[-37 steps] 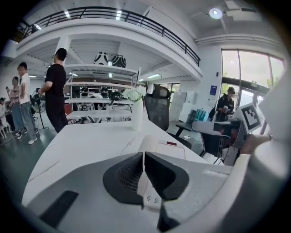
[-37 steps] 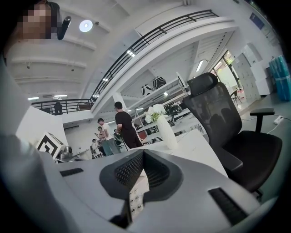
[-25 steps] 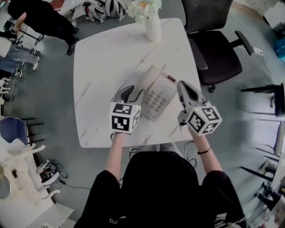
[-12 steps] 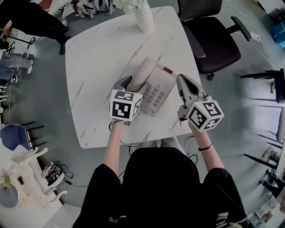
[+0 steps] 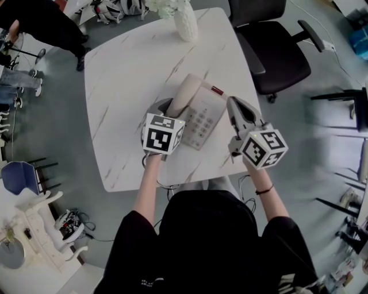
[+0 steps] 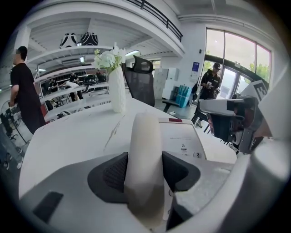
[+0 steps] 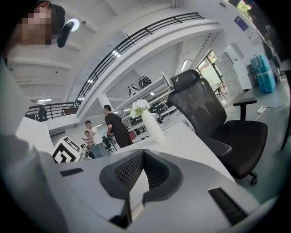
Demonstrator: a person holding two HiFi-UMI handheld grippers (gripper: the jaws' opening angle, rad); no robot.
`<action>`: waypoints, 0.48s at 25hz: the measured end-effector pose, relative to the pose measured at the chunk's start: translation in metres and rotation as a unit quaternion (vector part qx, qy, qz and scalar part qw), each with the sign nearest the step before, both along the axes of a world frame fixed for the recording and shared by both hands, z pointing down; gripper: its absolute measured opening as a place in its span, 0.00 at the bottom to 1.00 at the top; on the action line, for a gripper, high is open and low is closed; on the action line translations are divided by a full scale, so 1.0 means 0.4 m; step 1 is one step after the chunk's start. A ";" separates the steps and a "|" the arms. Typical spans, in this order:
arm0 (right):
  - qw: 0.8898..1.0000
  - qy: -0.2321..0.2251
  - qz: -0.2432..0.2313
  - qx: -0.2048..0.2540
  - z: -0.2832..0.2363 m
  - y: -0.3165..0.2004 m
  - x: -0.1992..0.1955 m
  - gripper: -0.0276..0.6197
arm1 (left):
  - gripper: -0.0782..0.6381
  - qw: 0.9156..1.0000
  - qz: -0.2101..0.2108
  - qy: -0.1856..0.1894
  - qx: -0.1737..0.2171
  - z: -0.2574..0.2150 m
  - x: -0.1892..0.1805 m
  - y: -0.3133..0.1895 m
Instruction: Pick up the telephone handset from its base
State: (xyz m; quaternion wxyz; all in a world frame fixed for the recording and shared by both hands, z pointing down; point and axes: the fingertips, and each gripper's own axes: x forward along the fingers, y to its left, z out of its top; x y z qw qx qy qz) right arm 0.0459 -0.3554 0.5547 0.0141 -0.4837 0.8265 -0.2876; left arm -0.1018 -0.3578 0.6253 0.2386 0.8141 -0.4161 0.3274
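1. The tabletop (image 5: 132, 74) was white with thin grey-brown marble veins, roughly square, and its corners were rounded.
2. A pale telephone (image 5: 202, 119) lay on it toward the near right part, set at a slant to the edges. Its keypad faced up, and its handset (image 5: 185, 92) lay along the left side.
3. A white vase (image 5: 185, 24) holding white flowers (image 5: 167, 6) stood upright near the far edge, well apart from the telephone.
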 end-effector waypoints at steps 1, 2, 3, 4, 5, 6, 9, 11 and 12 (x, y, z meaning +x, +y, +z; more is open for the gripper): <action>1.000 -0.001 -0.002 -0.002 0.002 0.002 -0.004 0.03 | 0.41 1.000 0.002 -0.002 0.003 0.000 0.000 0.000; 1.000 -0.001 -0.004 -0.003 0.004 0.006 -0.007 0.03 | 0.41 1.000 0.002 -0.004 0.007 0.000 0.000 0.000; 1.000 -0.001 -0.005 -0.003 0.005 0.008 -0.009 0.03 | 0.41 1.000 0.002 -0.005 0.010 0.001 0.000 0.001; 1.000 -0.001 -0.006 -0.002 0.005 0.010 -0.011 0.03 | 0.41 1.000 0.001 -0.005 0.011 0.000 0.000 0.002; 1.000 -0.001 -0.007 -0.002 0.004 0.011 -0.014 0.03 | 0.41 1.000 -0.001 -0.005 0.012 -0.001 -0.001 0.003; 1.000 -0.001 -0.007 -0.001 0.003 0.011 -0.015 0.03 | 0.41 1.000 -0.002 -0.005 0.012 -0.003 -0.002 0.004; 1.000 -0.001 -0.007 -0.001 -0.004 0.015 -0.017 0.03 | 0.40 1.000 -0.006 0.001 0.014 -0.012 -0.005 0.006; 1.000 -0.003 -0.006 -0.003 -0.004 0.021 -0.018 0.03 | 0.40 1.000 -0.013 0.009 0.012 -0.016 -0.007 0.011; 1.000 -0.004 -0.007 -0.004 -0.004 0.024 -0.019 0.03 | 0.40 1.000 -0.016 0.012 0.010 -0.017 -0.007 0.014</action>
